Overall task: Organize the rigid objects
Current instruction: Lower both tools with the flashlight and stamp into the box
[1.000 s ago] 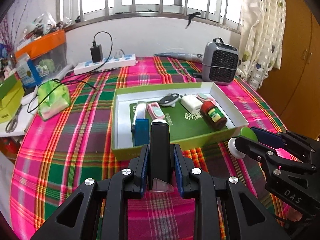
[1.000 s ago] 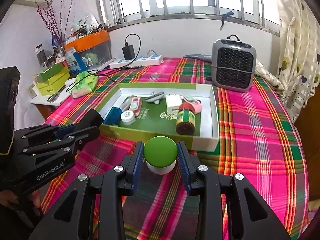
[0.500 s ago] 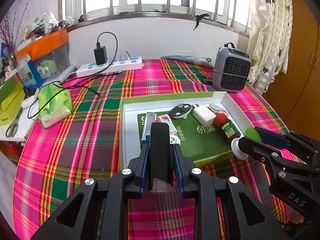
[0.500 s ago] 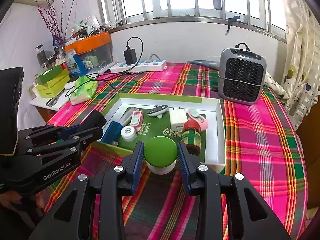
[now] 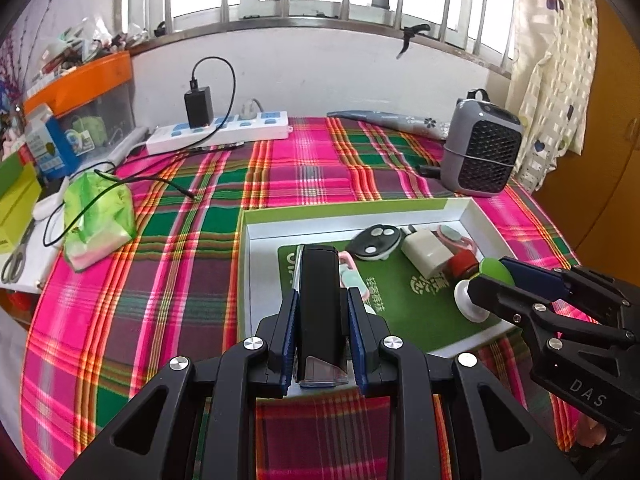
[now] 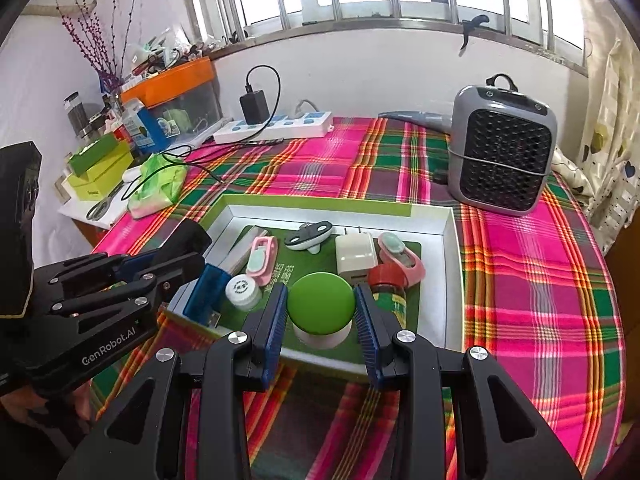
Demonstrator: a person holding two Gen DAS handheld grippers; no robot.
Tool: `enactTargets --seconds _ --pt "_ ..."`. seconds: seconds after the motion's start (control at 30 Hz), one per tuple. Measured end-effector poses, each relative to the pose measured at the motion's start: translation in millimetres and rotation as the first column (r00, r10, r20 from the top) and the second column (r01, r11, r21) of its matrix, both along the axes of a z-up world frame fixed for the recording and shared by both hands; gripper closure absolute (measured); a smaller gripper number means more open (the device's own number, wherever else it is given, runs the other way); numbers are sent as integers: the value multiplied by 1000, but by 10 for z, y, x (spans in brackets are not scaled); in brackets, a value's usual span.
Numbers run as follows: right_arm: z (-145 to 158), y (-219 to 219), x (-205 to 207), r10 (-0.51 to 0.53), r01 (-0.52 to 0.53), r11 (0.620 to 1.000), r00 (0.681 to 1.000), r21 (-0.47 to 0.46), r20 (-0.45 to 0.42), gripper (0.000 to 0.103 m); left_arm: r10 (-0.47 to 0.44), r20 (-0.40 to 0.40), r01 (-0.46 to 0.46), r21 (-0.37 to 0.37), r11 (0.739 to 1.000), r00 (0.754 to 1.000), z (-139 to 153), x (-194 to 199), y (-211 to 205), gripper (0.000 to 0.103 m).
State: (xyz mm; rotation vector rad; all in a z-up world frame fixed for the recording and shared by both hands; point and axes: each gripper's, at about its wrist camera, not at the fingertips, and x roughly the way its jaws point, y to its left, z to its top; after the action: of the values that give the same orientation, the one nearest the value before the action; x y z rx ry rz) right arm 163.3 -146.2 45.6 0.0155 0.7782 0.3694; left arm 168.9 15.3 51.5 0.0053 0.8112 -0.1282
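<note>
The left gripper (image 5: 320,332) is clamping a black rectangular device (image 5: 319,304) between its blue pads, the device standing on end along the fingers; its lower end is showing a clear wedge-shaped piece, and what kind of device it is cannot be made out. The right gripper (image 6: 321,320) is squeezing a green-domed white knob (image 6: 321,304) by the dome, its white base peeking out below. Both grippers are hovering over the near edge of the shallow white tray (image 6: 450,240) with green outer walls, sitting on the plaid tablecloth (image 6: 540,300).

Inside the tray, on a green printed mat (image 6: 288,270), several small things are lying close together: a blue box (image 6: 208,288) at the near left corner, a white round cap (image 6: 241,288) just beside it, a pink clip (image 6: 262,258), a black and white key fob (image 6: 310,234), a white plug adapter (image 6: 354,254), a second pink clip (image 6: 400,258) and a red-capped bottle (image 6: 390,292) lying partly behind the right gripper's finger. In the left wrist view the black device is hiding much of the tray's left side, and the right gripper is covering the bottle almost entirely.

Beyond the tray a grey fan heater (image 6: 502,152) is standing upright, a white power strip (image 5: 218,132) is carrying a black charger, and a green tissue pack (image 5: 98,216) is lying near the table's left edge. The clutter on the side shelf is too small to read, and a hand under the left gripper is cut off by the frame
</note>
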Motion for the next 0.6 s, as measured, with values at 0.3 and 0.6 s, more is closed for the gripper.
enactTargets --seconds 0.3,0.6 --pt "-120 50 214 12 -12 1000 999 -15 -32 68 12 -34 -12 -4 1000 999 -109 161 5 80" --pt "-233 83 334 16 -17 1000 998 -23 -57 68 9 -30 -9 -2 1000 999 -147 223 -10 80"
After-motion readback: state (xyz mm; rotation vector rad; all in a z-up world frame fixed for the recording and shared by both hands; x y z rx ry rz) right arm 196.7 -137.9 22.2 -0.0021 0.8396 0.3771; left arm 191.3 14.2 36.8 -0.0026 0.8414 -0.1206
